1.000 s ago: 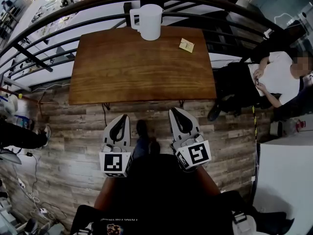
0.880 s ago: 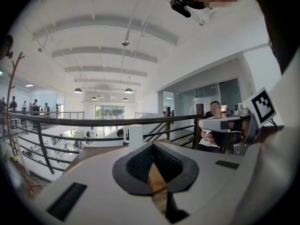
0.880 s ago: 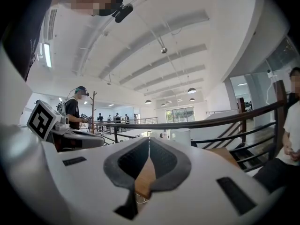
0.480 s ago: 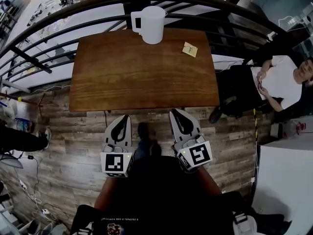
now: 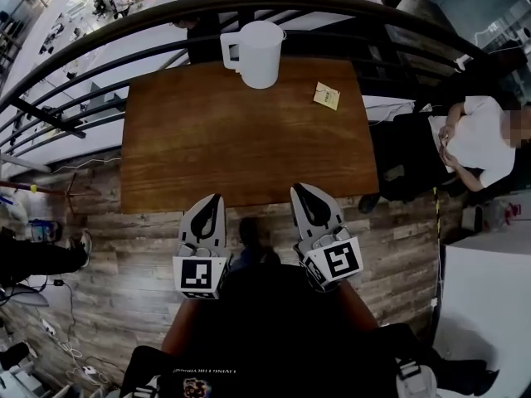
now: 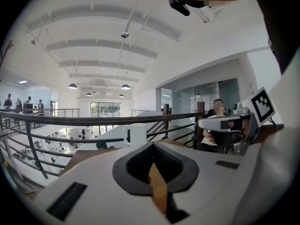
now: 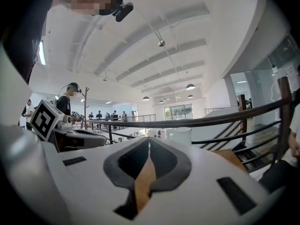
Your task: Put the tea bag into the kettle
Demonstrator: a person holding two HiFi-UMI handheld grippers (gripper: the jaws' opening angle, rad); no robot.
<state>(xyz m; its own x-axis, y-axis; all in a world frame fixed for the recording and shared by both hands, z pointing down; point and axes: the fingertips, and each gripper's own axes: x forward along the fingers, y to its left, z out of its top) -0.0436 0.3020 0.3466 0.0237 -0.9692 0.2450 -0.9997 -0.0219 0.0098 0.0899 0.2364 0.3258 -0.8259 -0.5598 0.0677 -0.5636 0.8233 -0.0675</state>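
Observation:
A white kettle (image 5: 255,52) with a handle on its left stands at the far edge of the wooden table (image 5: 245,139). A yellow tea bag (image 5: 327,96) lies flat on the table to the kettle's right. My left gripper (image 5: 213,200) and right gripper (image 5: 299,191) are side by side at the table's near edge, tips just over it, both shut and holding nothing. The kettle (image 6: 138,134) shows far ahead in the left gripper view, and the kettle (image 7: 180,136) shows beyond the tips in the right gripper view. The tea bag is hidden in both gripper views.
A dark curved railing (image 5: 166,23) runs right behind the table's far edge. A seated person (image 5: 465,143) in a white top is off the table's right side. Another person's leg and shoe (image 5: 50,251) are at the left on the plank floor.
Both grippers have come forward from over the floor to the table's near edge, still shut and side by side. The kettle and tea bag have stayed where they were.

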